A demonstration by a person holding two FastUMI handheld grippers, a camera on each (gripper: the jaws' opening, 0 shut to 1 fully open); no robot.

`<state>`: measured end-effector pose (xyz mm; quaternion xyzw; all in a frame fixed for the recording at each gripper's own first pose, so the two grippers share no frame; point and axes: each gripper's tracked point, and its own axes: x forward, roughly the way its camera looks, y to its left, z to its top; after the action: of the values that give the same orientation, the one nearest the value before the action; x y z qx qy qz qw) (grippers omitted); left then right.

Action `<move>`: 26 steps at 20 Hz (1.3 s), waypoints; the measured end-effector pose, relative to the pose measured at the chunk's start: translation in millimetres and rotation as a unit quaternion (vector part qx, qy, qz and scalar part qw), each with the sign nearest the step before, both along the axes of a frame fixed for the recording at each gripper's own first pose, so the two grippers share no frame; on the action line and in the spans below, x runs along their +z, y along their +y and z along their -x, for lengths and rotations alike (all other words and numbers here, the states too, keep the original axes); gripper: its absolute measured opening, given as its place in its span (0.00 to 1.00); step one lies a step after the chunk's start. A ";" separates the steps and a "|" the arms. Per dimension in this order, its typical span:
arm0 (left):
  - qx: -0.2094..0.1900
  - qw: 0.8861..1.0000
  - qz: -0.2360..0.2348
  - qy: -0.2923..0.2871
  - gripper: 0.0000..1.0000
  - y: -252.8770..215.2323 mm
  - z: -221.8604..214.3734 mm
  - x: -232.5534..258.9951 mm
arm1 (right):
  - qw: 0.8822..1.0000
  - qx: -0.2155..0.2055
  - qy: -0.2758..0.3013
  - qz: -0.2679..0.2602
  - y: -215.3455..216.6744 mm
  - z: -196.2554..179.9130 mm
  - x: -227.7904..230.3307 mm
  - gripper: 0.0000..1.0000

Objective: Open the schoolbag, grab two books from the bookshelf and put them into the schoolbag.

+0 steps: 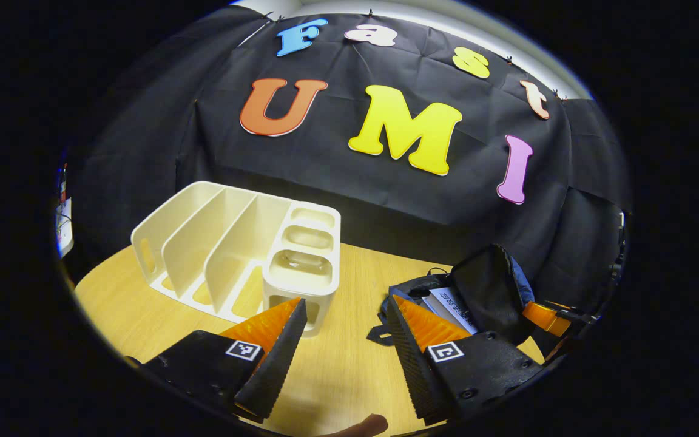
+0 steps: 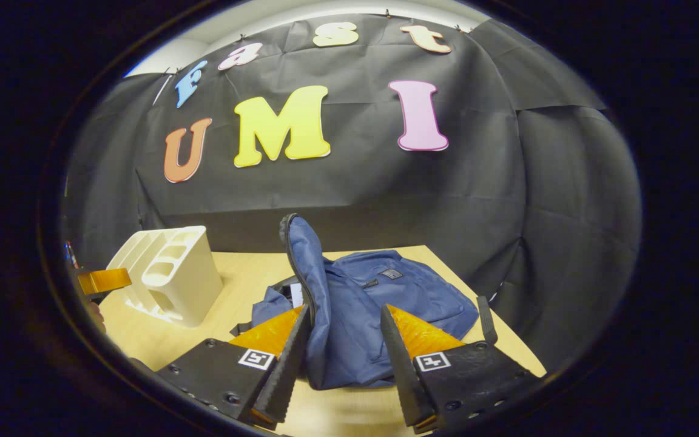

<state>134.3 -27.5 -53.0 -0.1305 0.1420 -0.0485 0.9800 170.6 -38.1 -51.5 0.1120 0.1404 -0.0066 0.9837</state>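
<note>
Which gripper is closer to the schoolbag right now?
Right. The right gripper has the schoolbag's raised flap between its open fingers. The left gripper is open over bare table, between the bookshelf and the bag.

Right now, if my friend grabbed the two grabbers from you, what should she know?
Left gripper: open, holding nothing, above the table between the bookshelf and the schoolbag.
Right gripper: open, the raised flap of the schoolbag stands between its fingers, not clearly pinched.
The white bookshelf has no books in its slots.
The bag lies open, with at least one book inside; whether both are in, I cannot tell.
Left to do: check that there are two books inside; the flap is not closed.
</note>
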 end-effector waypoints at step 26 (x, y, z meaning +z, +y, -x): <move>0.016 0.987 -0.114 -0.109 0.97 56.3 162.1 52.4 | 0.990 -0.049 -0.122 0.051 8.3 196.2 59.1 0.97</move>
<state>-27.7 28.7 -0.5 -0.0139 0.0368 -0.0302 0.9988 -25.7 -29.8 7.6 0.0687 0.0134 -0.0482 0.9964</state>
